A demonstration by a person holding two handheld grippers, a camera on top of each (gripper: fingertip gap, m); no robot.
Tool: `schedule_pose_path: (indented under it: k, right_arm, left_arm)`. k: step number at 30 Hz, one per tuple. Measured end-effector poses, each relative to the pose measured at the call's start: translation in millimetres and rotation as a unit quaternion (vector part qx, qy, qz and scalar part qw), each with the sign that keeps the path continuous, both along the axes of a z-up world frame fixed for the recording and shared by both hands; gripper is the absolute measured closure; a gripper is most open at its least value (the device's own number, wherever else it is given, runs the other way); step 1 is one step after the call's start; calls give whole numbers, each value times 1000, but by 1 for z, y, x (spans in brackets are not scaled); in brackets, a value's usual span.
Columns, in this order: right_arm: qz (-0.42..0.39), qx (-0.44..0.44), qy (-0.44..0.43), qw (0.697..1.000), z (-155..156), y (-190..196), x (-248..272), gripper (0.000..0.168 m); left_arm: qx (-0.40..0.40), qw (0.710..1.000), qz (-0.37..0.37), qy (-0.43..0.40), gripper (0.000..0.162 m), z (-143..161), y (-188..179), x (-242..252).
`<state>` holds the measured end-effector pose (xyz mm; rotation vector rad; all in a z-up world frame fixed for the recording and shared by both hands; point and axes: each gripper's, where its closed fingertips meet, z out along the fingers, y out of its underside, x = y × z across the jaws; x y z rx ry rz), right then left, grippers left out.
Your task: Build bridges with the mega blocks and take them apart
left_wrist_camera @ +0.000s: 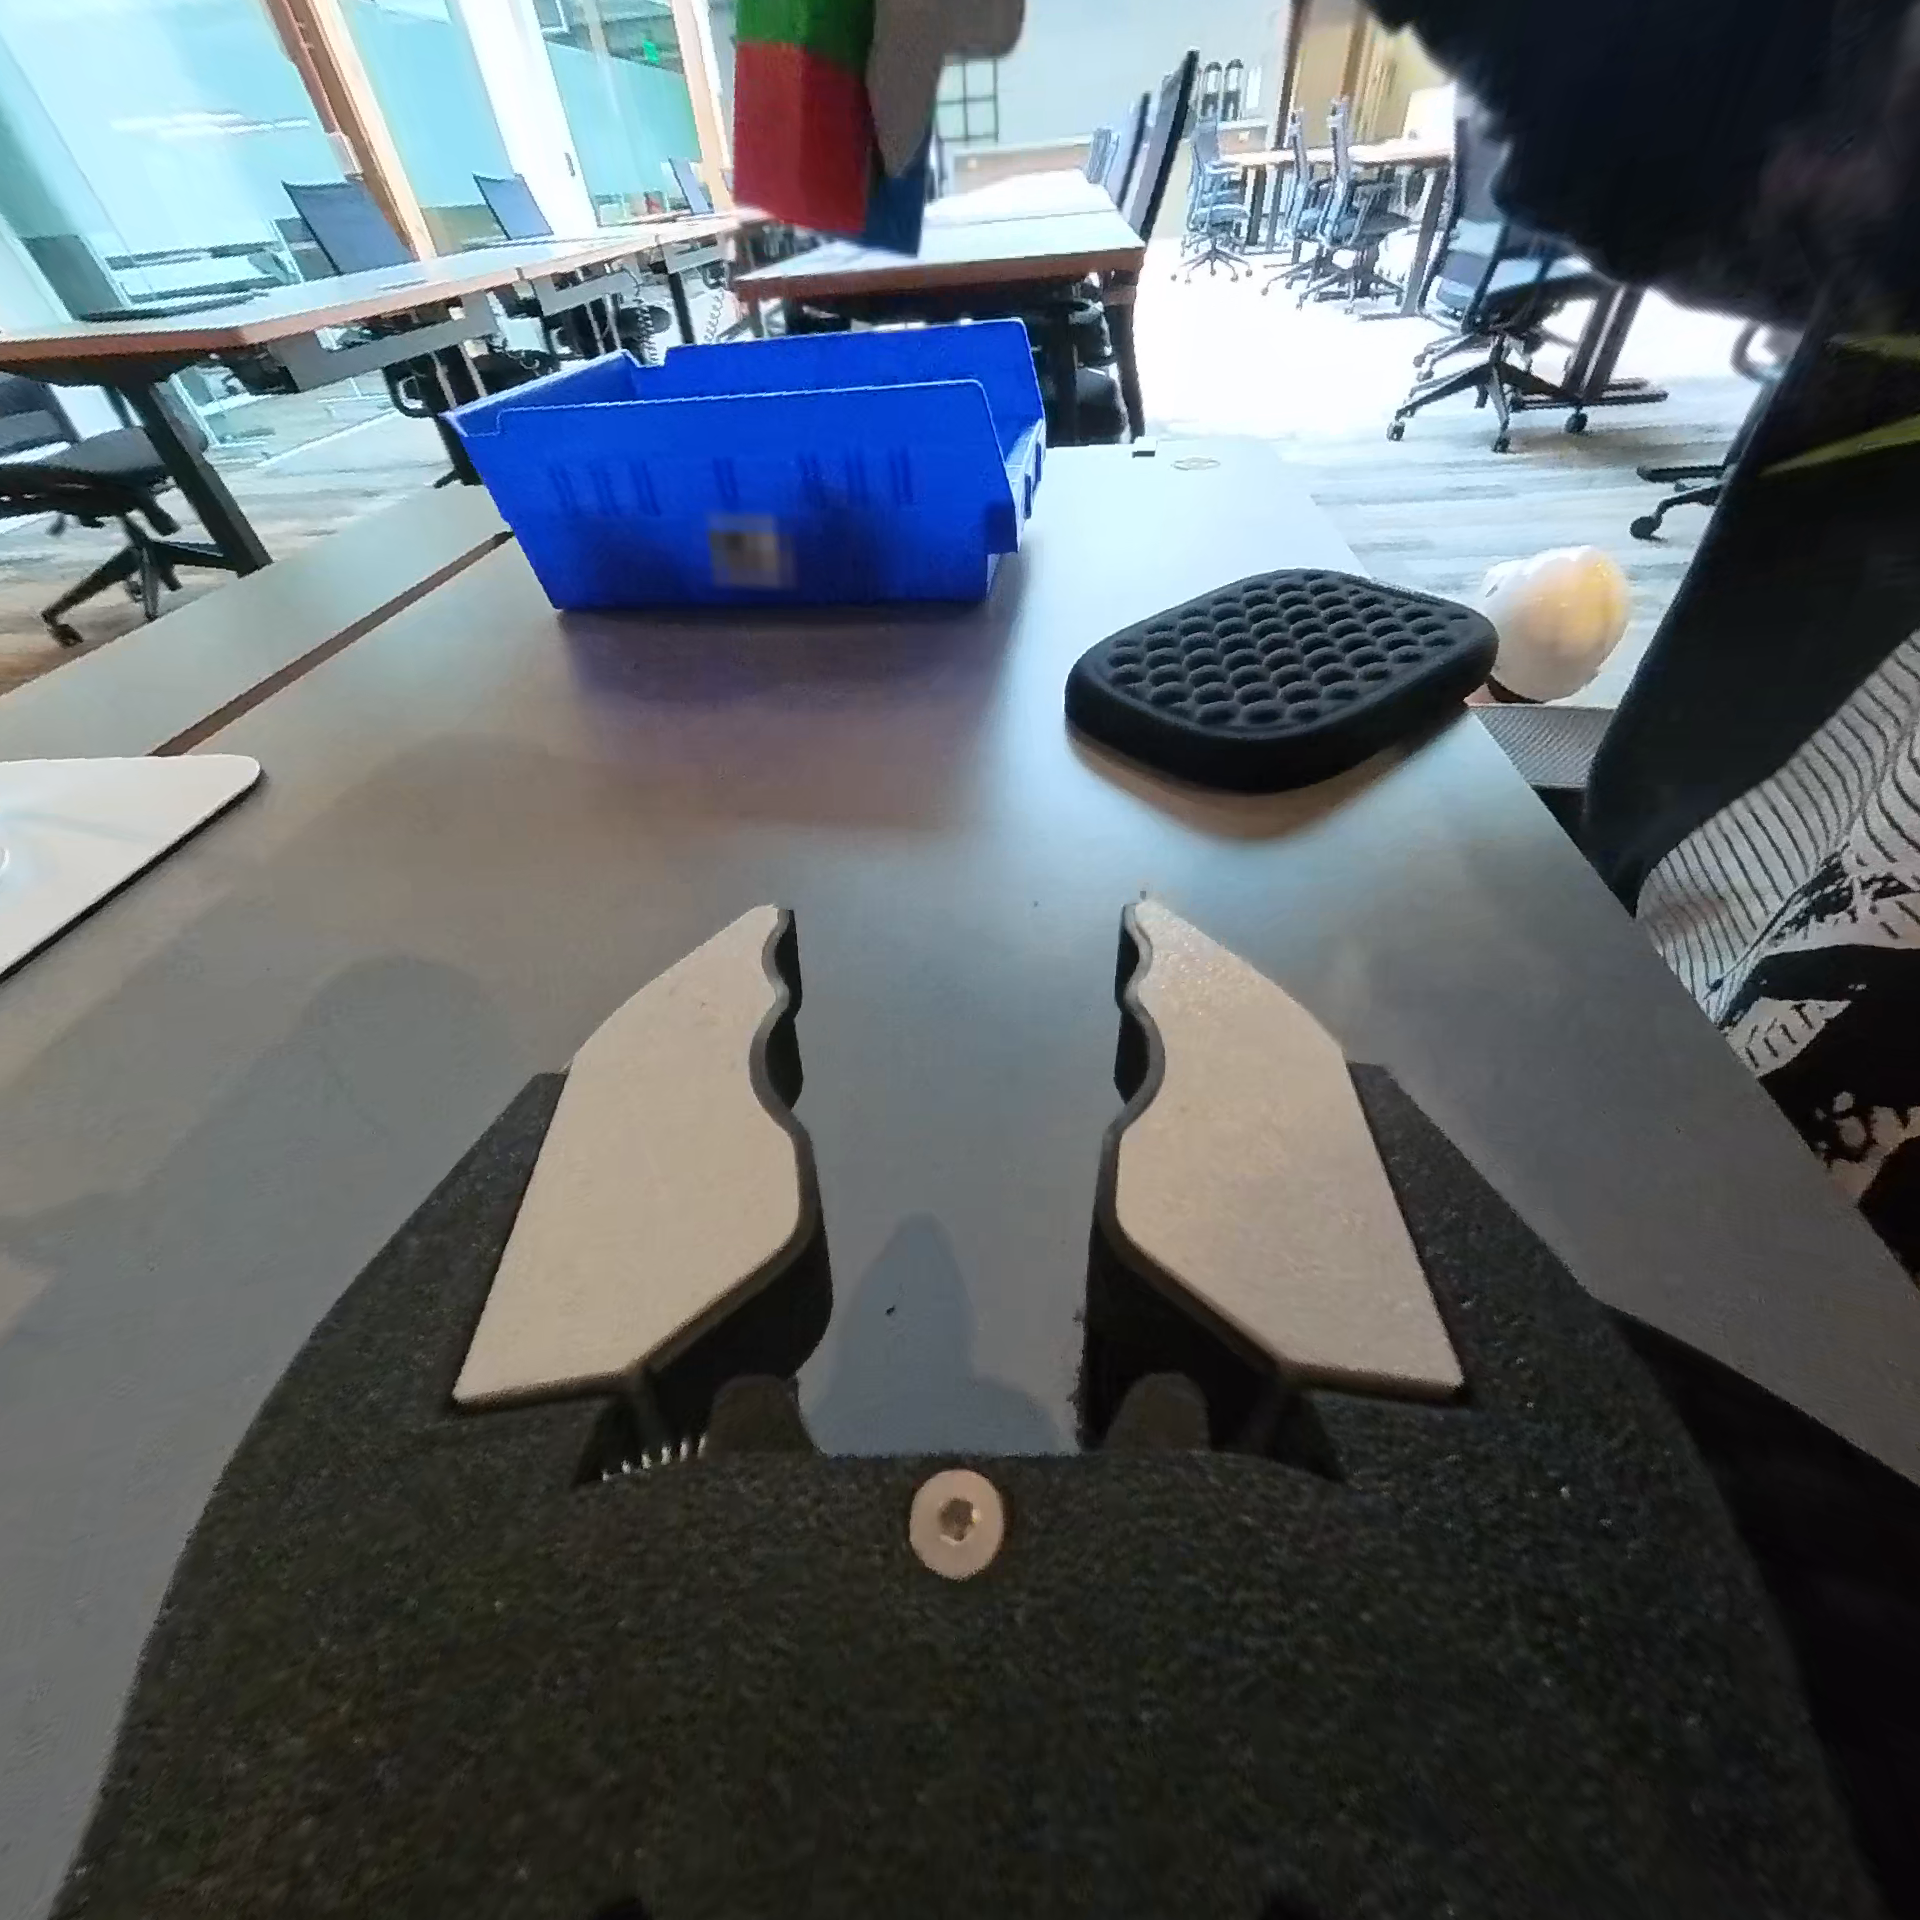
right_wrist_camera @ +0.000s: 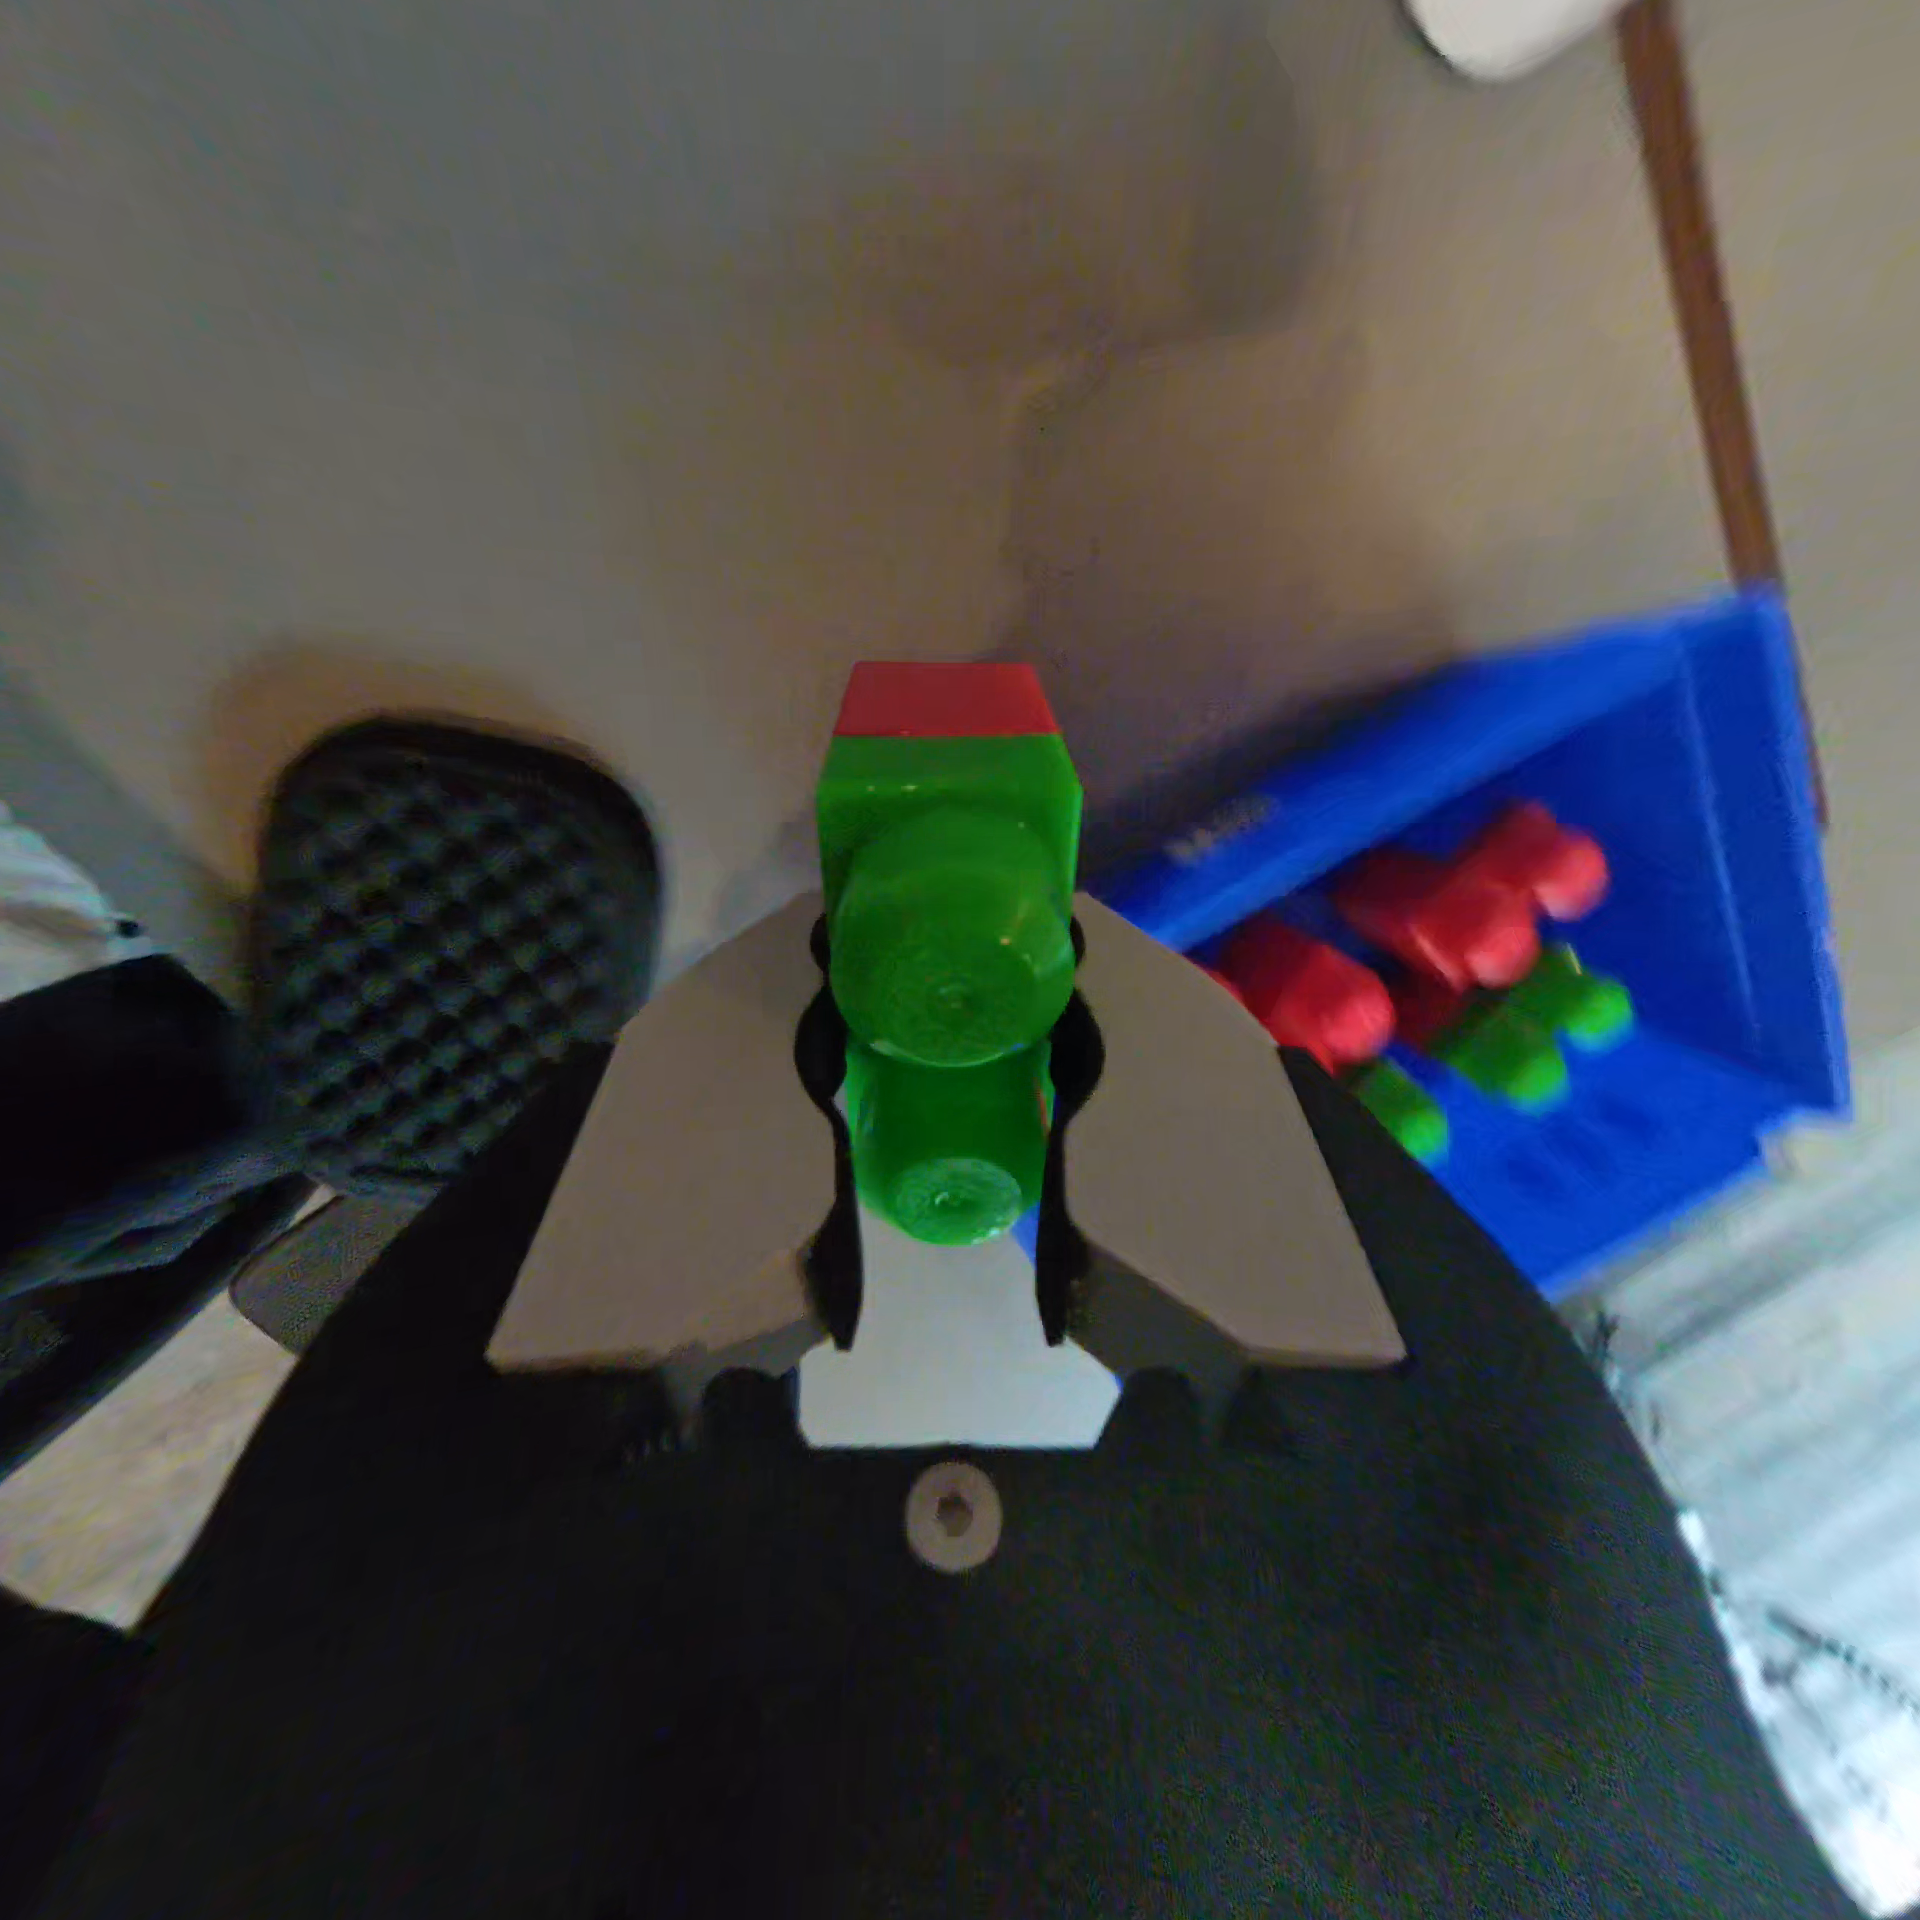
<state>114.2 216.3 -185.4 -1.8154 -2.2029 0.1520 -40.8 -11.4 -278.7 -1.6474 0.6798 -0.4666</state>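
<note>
My right gripper (right_wrist_camera: 948, 987) is shut on a green mega block (right_wrist_camera: 945, 935) with a red block (right_wrist_camera: 943, 698) joined below it, held high above the grey table (right_wrist_camera: 520, 364). The same stack shows at the top of the left wrist view, red block (left_wrist_camera: 800, 135) under green, with a blue block (left_wrist_camera: 896, 213) beside it. My left gripper (left_wrist_camera: 958, 925) is open and empty, low over the table (left_wrist_camera: 727, 779). A blue bin (left_wrist_camera: 758, 468) stands at the far side; the right wrist view shows it (right_wrist_camera: 1704, 727) holding several red (right_wrist_camera: 1455, 914) and green blocks (right_wrist_camera: 1517, 1029).
A black honeycomb pad (left_wrist_camera: 1283, 670) lies on the table's right side, also in the right wrist view (right_wrist_camera: 447, 935). A white board (left_wrist_camera: 94, 831) lies at the left edge. A person's patterned sleeve (left_wrist_camera: 1787, 935) is at the right. A white round object (left_wrist_camera: 1558, 618) sits beyond the pad. Tip to tip, the grippers are about 30 cm apart.
</note>
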Motion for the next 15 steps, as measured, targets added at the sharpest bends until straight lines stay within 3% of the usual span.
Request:
schedule_pose_path:
  k: [7, 15]
  right_arm:
    - [-211, 24, -21, 977, 10, 129, 91, 132]
    - [-339, 9, -11, 941, -33, 237, 80, 132]
  left_arm:
    - [0, 1000, 0, 13, 104, -2, 0, 2]
    - [-4, 1000, -2, 25, 104, -5, 0, 4]
